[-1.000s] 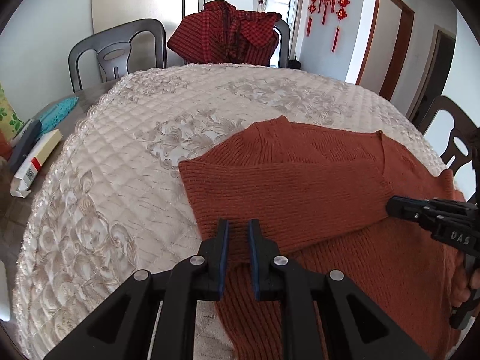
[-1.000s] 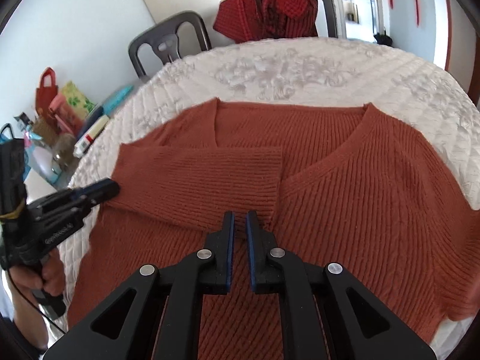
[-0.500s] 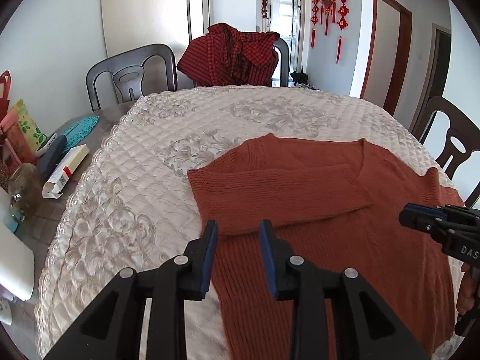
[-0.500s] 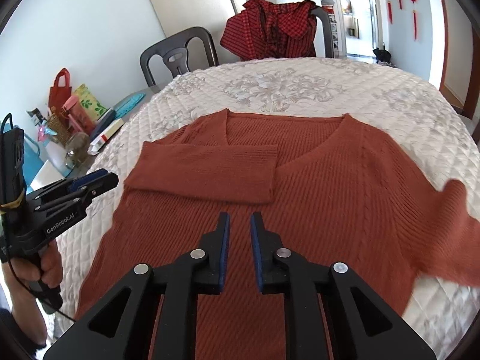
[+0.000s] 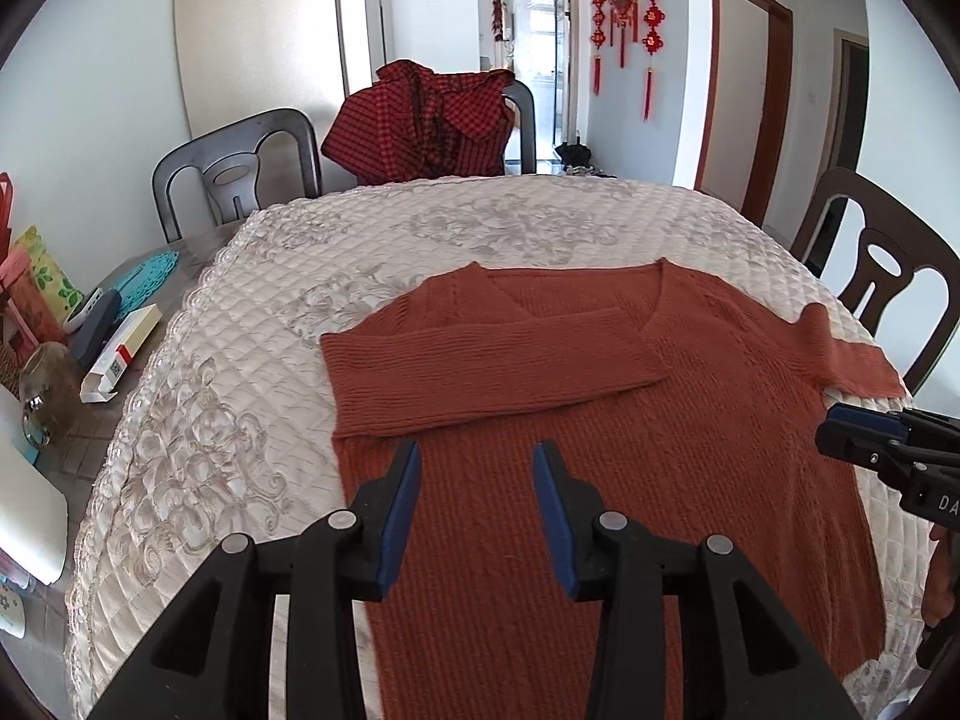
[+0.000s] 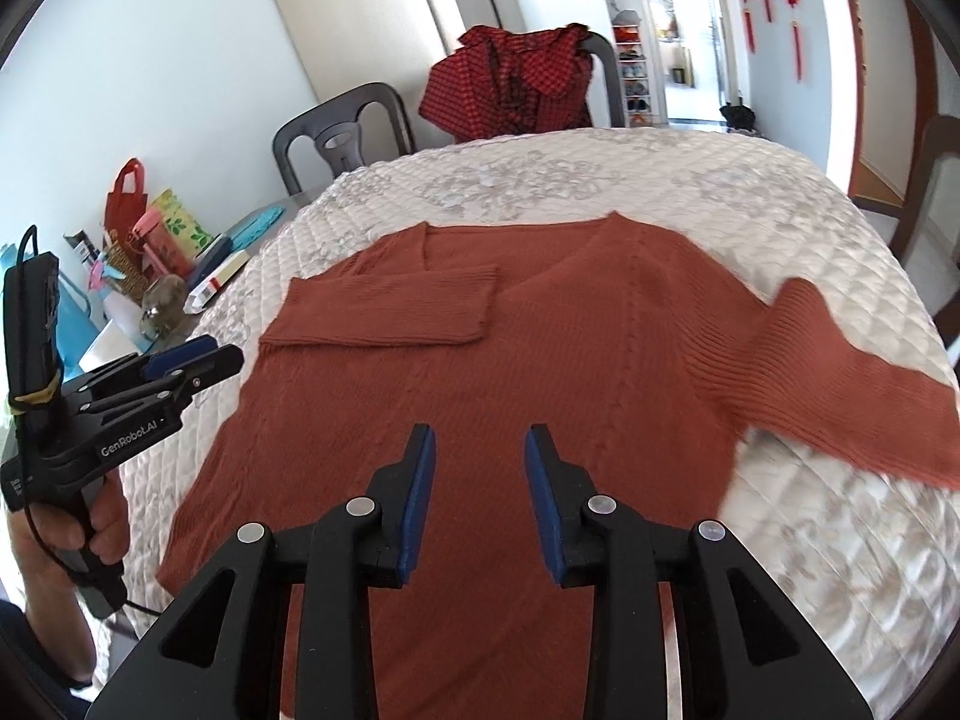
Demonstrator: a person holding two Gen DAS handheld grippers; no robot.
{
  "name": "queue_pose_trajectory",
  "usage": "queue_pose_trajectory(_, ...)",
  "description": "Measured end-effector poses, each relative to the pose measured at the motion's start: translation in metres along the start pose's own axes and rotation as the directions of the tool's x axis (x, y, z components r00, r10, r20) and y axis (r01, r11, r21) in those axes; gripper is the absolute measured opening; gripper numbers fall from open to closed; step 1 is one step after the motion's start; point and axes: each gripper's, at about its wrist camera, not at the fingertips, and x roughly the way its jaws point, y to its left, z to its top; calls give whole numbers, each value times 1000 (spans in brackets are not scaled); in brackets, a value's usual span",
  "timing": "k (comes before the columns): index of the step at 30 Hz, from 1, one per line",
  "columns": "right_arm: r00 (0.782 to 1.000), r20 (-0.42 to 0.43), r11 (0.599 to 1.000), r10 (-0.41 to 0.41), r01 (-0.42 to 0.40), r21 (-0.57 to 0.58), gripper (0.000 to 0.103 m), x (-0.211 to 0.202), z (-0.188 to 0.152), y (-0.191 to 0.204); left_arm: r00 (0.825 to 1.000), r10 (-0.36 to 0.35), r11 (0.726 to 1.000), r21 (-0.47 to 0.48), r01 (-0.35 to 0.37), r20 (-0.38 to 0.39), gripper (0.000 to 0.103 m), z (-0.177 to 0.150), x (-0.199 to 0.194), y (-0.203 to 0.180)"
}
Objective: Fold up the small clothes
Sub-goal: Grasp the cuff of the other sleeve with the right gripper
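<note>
A: Item one, the rust-orange knit sweater (image 5: 600,468): where does it lie?

B: Flat, front up, on the cream quilted cover (image 5: 228,420) of the desk, V-neck toward the far edge. One sleeve (image 5: 480,372) is folded across the chest; the other sleeve (image 6: 840,396) lies spread out to the side, toward the desk's edge.

A: Item two, the left gripper (image 5: 475,474)?

B: Above the sweater's lower body, fingers (image 5: 401,498) parted, nothing between them; they have just been opening. The right wrist view shows it held in a hand (image 6: 90,516) beside the sweater's edge.

A: Item three, the right gripper (image 6: 479,459)?

B: Likewise over the lower body, fingers (image 6: 540,498) apart, empty, just opened too.

A: Surroundings?

B: A red checked garment (image 5: 426,120) draped on a far chair (image 5: 522,120), a dark chair (image 5: 240,168) beside it, boxes and a glass jar (image 5: 45,384) left of the cover, red hanging ornaments (image 5: 624,6) on the wall.
</note>
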Motion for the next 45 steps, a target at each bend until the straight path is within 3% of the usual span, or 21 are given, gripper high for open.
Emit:
queue_pose_trajectory(9, 998, 22, 993, -59, 56, 100, 32, -18, -12, -42, 1000, -21, 999, 28, 21, -11, 43, 4, 9, -21)
queue_pose_trajectory(13, 994, 24, 981, -105, 100, 167, 32, -25, -16, -69, 999, -42, 999, 24, 42, -9, 50, 3, 19, -27)
queue_pose_trajectory(15, 990, 23, 968, -140, 132, 213, 41, -28, -19, -86, 999, -45, 999, 14, 46, -14, 51, 1, 26, -26)
queue_pose_trajectory(17, 982, 16, 945, -189, 177, 276, 47, -32, -24, -107, 998, -48, 999, -5, 48, -31, 51, -2, 35, -24)
queue_pose_trajectory(23, 958, -8, 862, -287, 262, 433, 47, -45, -36, -156, 997, -43, 999, -36, 41, -66, 51, -9, 48, -16)
queue_pose_trajectory(28, 963, 30, 803, -268, 206, 559, 47, -52, -42, -188, 993, -51, 998, -53, 46, -104, 51, -14, 58, -12)
queue_pose_trajectory(34, 950, 88, 718, -298, 163, 676, 47, -51, -37, -213, 993, -52, 998, -38, 48, -108, 57, -16, 60, -14)
queue_pose_trajectory(35, 948, 101, 707, -302, 151, 691, 46, -49, -36, -216, 993, -52, 998, -35, 48, -109, 57, -16, 61, -14)
queue_pose_trajectory(37, 937, 102, 685, -335, 168, 709, 32, -48, -33, -221, 992, -54, 998, -35, 51, -110, 58, -16, 62, -15)
queue_pose_trajectory(39, 930, 90, 667, -355, 185, 721, 12, -45, -29, -228, 992, -57, 998, -37, 54, -110, 58, -16, 62, -14)
queue_pose_trajectory(42, 934, 100, 671, -343, 169, 722, 6, -44, -25, -231, 992, -62, 998, -40, 58, -110, 59, -15, 62, -13)
queue_pose_trajectory(45, 932, 159, 718, -326, 134, 683, 6, -51, -9, -217, 992, -66, 997, -43, 62, -109, 59, -15, 62, -12)
